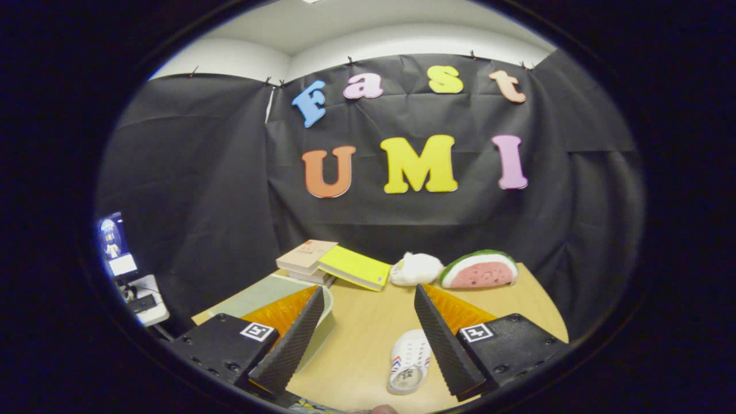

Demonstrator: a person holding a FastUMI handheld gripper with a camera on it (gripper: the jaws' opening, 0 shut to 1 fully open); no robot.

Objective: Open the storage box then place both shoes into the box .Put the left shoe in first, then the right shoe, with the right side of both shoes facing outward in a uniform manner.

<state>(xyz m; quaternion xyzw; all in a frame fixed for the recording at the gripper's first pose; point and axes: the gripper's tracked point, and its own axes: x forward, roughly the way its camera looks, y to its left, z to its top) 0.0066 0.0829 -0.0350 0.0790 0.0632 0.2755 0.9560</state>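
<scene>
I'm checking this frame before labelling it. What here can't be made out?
- Storage box, gripper view: the near finger covers much of it, so open or shut is unclear.
- Shoe between the open fingers: the other finger overlaps its side; left or right is unclear.
- Books: cover print too small to make out.
</scene>
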